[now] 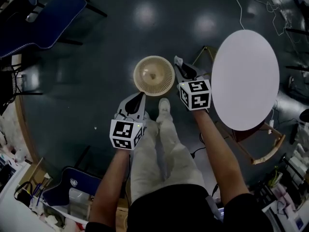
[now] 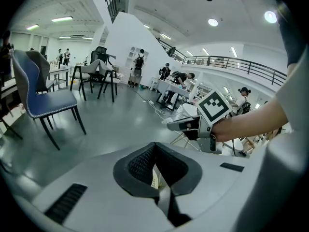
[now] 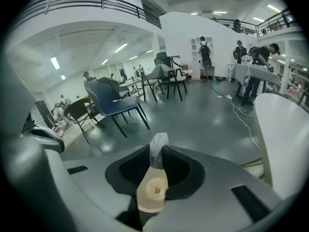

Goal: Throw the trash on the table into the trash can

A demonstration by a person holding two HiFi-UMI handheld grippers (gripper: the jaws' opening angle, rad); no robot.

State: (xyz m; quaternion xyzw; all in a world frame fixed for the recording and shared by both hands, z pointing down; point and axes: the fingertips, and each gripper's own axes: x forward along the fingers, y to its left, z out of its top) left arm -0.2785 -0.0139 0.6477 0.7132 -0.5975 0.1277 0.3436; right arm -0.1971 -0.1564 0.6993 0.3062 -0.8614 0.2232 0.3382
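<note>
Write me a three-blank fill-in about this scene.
The right tool is shut on a plastic scrap; the left tool holds ___.
The beige trash can stands on the ___.
The round table is coloured ___.
Missing: nothing; floor; white.

floor glossy, dark | table matt white — smooth | trash can beige plastic mesh (latticed) | scrap crinkled clear film

Head camera looks steeply down; it and right gripper view share trash can.
</note>
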